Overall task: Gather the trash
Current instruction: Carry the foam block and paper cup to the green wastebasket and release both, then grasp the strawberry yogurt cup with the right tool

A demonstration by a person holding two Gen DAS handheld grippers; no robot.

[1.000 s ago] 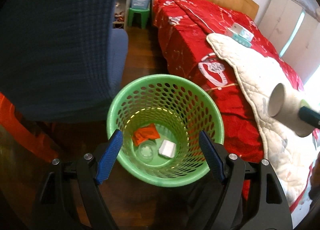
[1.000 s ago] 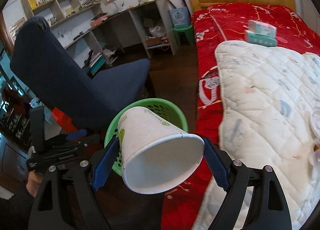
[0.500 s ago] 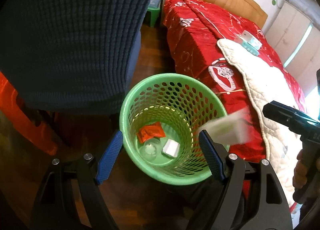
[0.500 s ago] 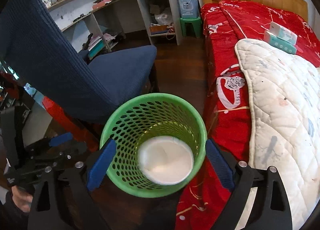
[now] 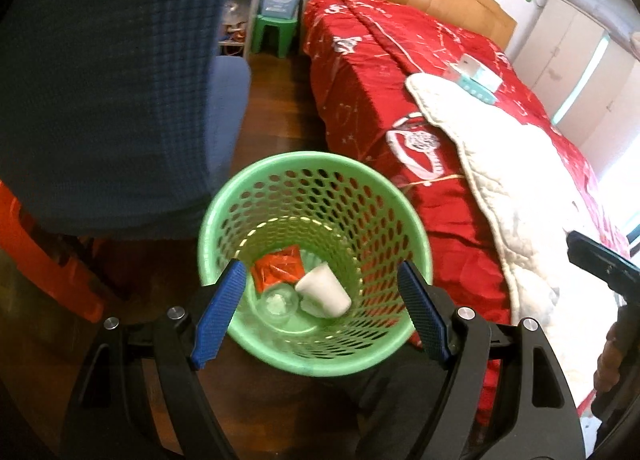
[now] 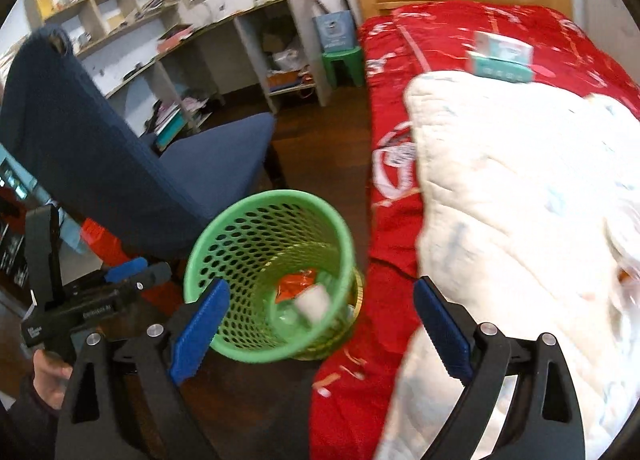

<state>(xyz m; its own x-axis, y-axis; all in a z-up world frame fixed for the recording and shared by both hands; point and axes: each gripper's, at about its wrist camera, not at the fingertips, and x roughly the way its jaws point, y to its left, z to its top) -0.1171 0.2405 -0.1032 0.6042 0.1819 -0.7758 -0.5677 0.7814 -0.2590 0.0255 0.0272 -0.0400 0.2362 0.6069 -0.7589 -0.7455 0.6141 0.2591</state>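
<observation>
- Paper cup (image 5: 323, 290), white, lying on its side at the bottom of the green perforated bin (image 5: 240, 196); touching a red wrapper (image 5: 278, 266) and a clear plastic lid or dish (image 5: 278, 304), blurred, so hard to say which; something white tucked under the cup, not identifiable
- Bin standing on dark wooden floor (image 5: 276, 100), just beside the bed's red cover (image 5: 360, 72) and near a blue chair (image 5: 120, 80)
- Left gripper (image 5: 322, 308) poised over the bin's near rim, blue pads spread wide on either side of the opening, nothing between them but the view down into the bin
- Right gripper (image 6: 320, 324) off to the bin's right, over the edge of the bed; jaws just been opening, now spread wide and empty; cup seen inside the bin (image 6: 310, 302) from this side too
- White quilt (image 6: 520, 200) lying across the red cover; teal and white boxes (image 6: 500, 60) stacked farther up the bed
- Green stool (image 6: 344, 64) and shelving (image 6: 100, 0) at the far wall
</observation>
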